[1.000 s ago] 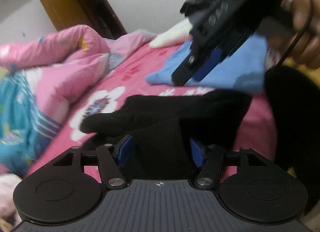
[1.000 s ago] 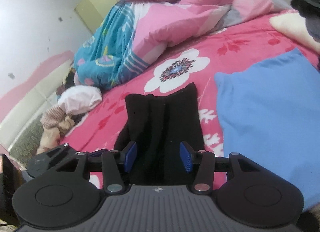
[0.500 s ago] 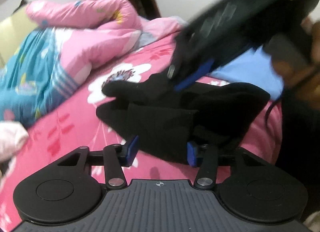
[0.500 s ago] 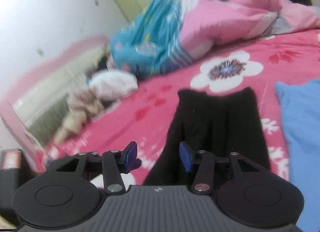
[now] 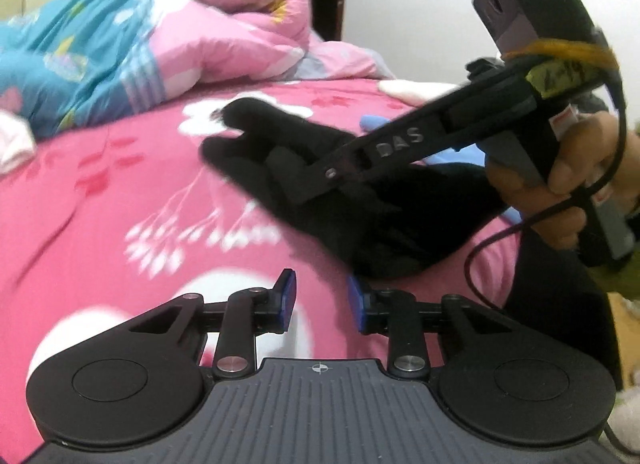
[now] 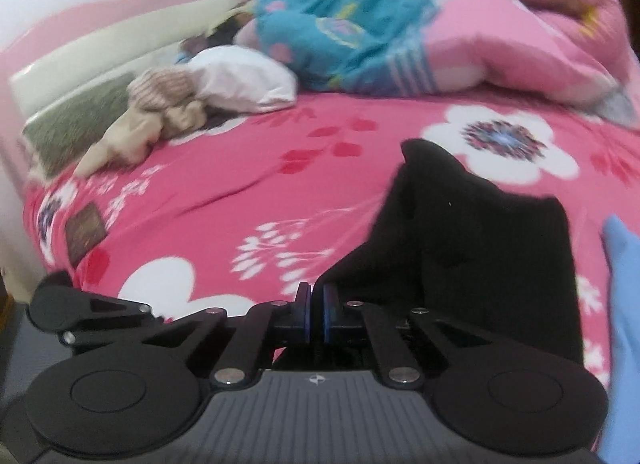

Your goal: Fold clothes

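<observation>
A black garment [image 5: 372,200] lies partly folded on the pink flowered bed sheet [image 5: 120,200]. It also shows in the right wrist view [image 6: 472,240]. My left gripper [image 5: 322,300] is open and empty, just in front of the garment's near edge. My right gripper [image 6: 316,314] is shut, its pads pressed together at the garment's near left corner; whether cloth is between them I cannot tell. In the left wrist view the right gripper [image 5: 296,180] lies over the black garment, held by a hand [image 5: 560,192].
A blue garment [image 6: 624,304] lies to the right of the black one. A pink and teal quilt [image 6: 400,24] is piled at the back. A white pillow [image 6: 244,80] and beige clothes [image 6: 160,112] lie by the headboard. A small dark booklet [image 6: 86,234] lies at the left.
My left gripper let go of the black garment and drew back, open. My right gripper came down to the garment's near corner and closed.
</observation>
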`<state>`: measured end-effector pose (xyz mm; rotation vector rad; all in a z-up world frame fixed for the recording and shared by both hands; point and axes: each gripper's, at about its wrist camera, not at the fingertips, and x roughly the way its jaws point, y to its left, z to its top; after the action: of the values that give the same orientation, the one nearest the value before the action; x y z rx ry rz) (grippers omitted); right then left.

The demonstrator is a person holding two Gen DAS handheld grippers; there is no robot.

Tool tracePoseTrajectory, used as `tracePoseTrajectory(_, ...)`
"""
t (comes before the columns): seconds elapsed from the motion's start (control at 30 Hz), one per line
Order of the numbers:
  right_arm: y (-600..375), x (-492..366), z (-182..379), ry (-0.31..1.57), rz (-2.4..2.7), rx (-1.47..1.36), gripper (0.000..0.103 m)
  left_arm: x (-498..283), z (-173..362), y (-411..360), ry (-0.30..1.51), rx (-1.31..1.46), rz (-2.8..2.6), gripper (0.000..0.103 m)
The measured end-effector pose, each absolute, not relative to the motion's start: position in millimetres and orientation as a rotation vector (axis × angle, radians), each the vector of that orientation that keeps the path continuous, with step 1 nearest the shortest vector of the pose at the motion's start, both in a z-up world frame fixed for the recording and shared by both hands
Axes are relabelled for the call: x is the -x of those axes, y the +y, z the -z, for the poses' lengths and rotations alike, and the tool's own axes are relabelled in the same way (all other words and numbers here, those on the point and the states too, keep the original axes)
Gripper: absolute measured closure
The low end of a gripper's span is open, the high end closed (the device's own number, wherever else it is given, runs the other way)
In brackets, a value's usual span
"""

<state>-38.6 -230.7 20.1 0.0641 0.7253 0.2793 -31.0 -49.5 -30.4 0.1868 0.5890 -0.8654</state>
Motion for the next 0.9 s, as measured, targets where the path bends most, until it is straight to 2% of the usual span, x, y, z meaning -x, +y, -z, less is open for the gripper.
tracePoseTrajectory(0.23, -192.2, 28.7, -3.3, 0.751, -0.332, 0.102, 0.097, -6.7, 24.2, 1.9, 0.648, 0.078, 0.745, 0.073)
tracePoseTrajectory(0.3, -188.7, 28.8, 2.4, 0.762, -0.326, 0.133, 0.094, -18.5, 22.1, 16.8, 0.663, 0.156, 0.704, 0.072)
tracePoseTrajectory(0.37, -192.8, 32.4, -2.0, 0.760, -0.333, 0.128, 0.082, -28.2, 18.5, 18.6, 0.653, 0.192, 0.692, 0.068)
tracePoseTrajectory(0.43, -201.5, 41.6, -16.4, 0.707, -0.341, 0.105, 0.064, -36.5, 14.6, 9.5, 0.637, 0.205, 0.708, 0.064)
tracePoseTrajectory(0.47, -208.3, 45.6, -24.9, 0.672, -0.339, 0.088, 0.061, -40.1, 13.5, 3.5, 0.639, 0.209, 0.722, 0.064)
tracePoseTrajectory(0.6, -245.1, 42.0, -47.6, 0.586, -0.237, 0.007, 0.059, -49.2, 13.7, -24.1, 0.643, 0.187, 0.774, 0.063)
tracePoseTrajectory(0.77, -318.3, -2.4, -29.8, 0.639, -0.070, -0.285, 0.059, -50.8, 19.0, -57.0, 0.654, 0.112, 0.812, 0.063)
tracePoseTrajectory(0.9, -360.0, -29.3, 2.0, 0.708, -0.116, -0.548, 0.070, -51.7, 25.0, -77.9, 0.671, 0.046, 0.822, 0.063)
